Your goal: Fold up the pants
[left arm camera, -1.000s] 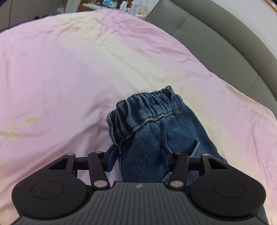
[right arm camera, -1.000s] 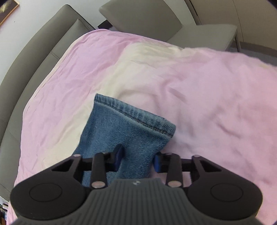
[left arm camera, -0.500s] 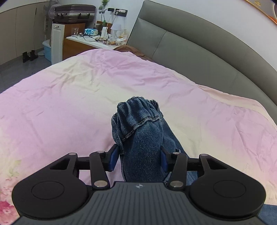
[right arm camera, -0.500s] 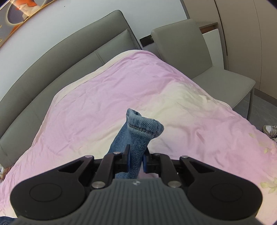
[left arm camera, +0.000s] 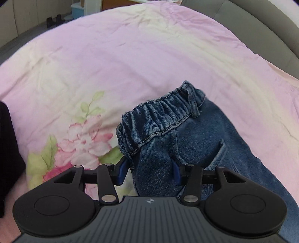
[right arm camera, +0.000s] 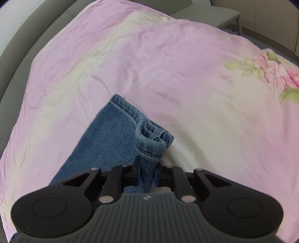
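Surface: a bed under a pink-and-cream quilt (left arm camera: 149,61) with a printed flower (left arm camera: 82,138); grey padded headboard (left arm camera: 261,24) behind, a grey chair (right arm camera: 211,15) beside the bed in the right wrist view.

Left wrist view, gripper: the left gripper (left arm camera: 149,169) has its blue pads pressed into a thick bunch of denim just below the waistband, so it is clamped on the pants (left arm camera: 186,142).

Left wrist view, garment: the elastic waistband (left arm camera: 160,112) stands gathered ahead of the fingers; a back pocket shows to the right. The rest of the cloth trails right and down onto the quilt.

Left wrist view, purpose: judged a carrying grip; holding at the waist keeps that end controlled while the fold is laid.

Left wrist view, change: half a second ago the camera faced the headboard and nightstand; it now tilts down at the quilt, with the waistband spread wider.

Right wrist view, gripper: the right gripper (right arm camera: 146,172) is closed tight on the leg hem (right arm camera: 149,138).

Right wrist view, garment: the leg lies leftward on the quilt, the hem corner curled above the pads.

Right wrist view, purpose: judged to pin the cuff end so both ends move together.

Right wrist view, change: this view has likewise dropped from raised to low over the bed.
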`<action>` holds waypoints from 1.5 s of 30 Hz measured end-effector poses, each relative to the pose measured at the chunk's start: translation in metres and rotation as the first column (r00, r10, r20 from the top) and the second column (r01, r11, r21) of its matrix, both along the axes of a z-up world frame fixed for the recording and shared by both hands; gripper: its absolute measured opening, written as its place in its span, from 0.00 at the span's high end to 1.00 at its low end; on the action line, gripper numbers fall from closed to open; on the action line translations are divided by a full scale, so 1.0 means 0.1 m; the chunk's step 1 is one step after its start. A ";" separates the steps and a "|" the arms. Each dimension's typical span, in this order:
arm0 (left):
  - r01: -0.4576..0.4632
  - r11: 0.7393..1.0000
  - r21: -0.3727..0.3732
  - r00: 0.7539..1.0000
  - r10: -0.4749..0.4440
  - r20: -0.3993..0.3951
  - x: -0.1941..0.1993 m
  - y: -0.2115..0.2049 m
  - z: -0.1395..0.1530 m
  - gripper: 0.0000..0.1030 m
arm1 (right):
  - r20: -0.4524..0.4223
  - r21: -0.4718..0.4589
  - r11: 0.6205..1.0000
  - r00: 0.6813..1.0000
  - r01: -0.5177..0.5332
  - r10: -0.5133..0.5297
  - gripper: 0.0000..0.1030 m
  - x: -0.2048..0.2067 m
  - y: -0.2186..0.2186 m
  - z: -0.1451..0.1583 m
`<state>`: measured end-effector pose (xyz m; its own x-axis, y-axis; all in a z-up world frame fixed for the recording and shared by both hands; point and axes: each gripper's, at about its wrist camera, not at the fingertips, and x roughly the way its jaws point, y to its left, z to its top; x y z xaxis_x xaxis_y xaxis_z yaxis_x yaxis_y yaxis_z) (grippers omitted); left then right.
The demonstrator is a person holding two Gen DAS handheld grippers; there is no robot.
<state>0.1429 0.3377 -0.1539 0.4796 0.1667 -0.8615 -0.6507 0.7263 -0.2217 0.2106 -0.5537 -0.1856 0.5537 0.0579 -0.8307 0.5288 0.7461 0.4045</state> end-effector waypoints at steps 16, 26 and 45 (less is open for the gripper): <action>0.414 0.860 0.299 0.910 -0.397 -0.119 0.41 -0.25 0.62 0.12 | -0.064 -0.384 0.882 0.961 -0.273 0.269 0.28 0.33 0.09 0.46; 0.396 0.870 0.294 0.918 -0.374 -0.128 1.28 -0.31 0.25 0.13 | -0.064 -0.429 0.832 0.931 -0.350 0.359 0.21 1.06 0.22 0.40; 0.199 0.852 0.484 0.975 -0.221 -0.013 0.90 -0.42 0.51 0.53 | 0.002 -0.515 0.778 0.906 -0.361 0.423 0.91 1.03 0.48 0.70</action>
